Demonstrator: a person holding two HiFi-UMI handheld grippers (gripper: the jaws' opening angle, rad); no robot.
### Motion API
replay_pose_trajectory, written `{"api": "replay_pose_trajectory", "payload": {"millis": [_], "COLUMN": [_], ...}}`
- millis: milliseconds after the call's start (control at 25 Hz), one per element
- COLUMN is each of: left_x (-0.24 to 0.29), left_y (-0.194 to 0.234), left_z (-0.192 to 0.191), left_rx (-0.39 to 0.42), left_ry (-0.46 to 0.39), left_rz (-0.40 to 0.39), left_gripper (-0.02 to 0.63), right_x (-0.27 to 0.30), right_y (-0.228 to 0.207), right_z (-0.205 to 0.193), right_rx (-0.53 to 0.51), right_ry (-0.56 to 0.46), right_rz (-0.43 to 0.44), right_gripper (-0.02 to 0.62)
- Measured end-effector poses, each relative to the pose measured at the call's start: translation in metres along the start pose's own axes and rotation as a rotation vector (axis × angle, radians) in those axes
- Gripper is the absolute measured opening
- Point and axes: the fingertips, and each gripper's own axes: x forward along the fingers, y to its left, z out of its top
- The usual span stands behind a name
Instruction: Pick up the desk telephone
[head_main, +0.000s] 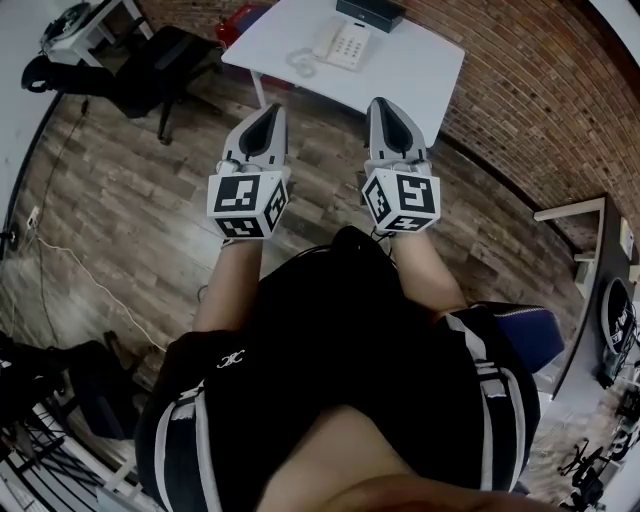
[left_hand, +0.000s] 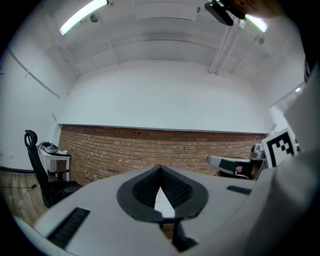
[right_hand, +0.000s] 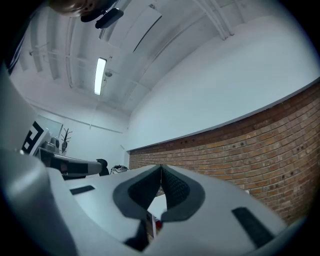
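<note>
A white desk telephone (head_main: 340, 45) with a coiled cord lies on the white table (head_main: 420, 70) at the top of the head view. My left gripper (head_main: 270, 112) and right gripper (head_main: 382, 108) are held side by side above the wooden floor, short of the table's near edge. Both point at the table, jaws shut with nothing between them. In the left gripper view the left gripper (left_hand: 160, 167) has its tips together in front of a brick wall. In the right gripper view the right gripper (right_hand: 161, 166) is closed the same way.
A dark box (head_main: 370, 12) stands on the table beyond the phone. A black office chair (head_main: 150, 65) is left of the table, with a second small desk (head_main: 75, 30) at far left. A brick wall (head_main: 540, 90) runs along the right. A cable (head_main: 90, 280) lies on the floor.
</note>
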Motion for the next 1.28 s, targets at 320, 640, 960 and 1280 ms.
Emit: {"api": "replay_pose_trajectory", "payload": {"millis": [320,640,960,1280], "left_x": [-0.001,0.023,0.086,0.192], "left_y": [0.025,0.037,0.067,0.094], "left_z": [-0.011,-0.003,-0.014,-0.043], "left_rx": [-0.031,0.013,0.008,-0.029], "left_ry": [0.012,-0.005,0.019,0.096], "left_rz": [-0.006,-0.028,-0.030,-0.069], "left_gripper": [0.002,0.002,0.002,0.002], "right_x": [0.004,0.031,0.093,0.176], "right_y": [0.002,-0.012,-0.044,-0.099], "right_z": [-0.009,-0.004,-0.037,-0.084], "right_rx": [-0.007,-0.031,0.000,0.045], "right_ry": [0.005,-0.032,0.000,0.080], "right_rz": [-0.013,-0.045,-0.076,-0.115], "right_gripper": [-0.002,-0.002,-0.002,-0.002]}}
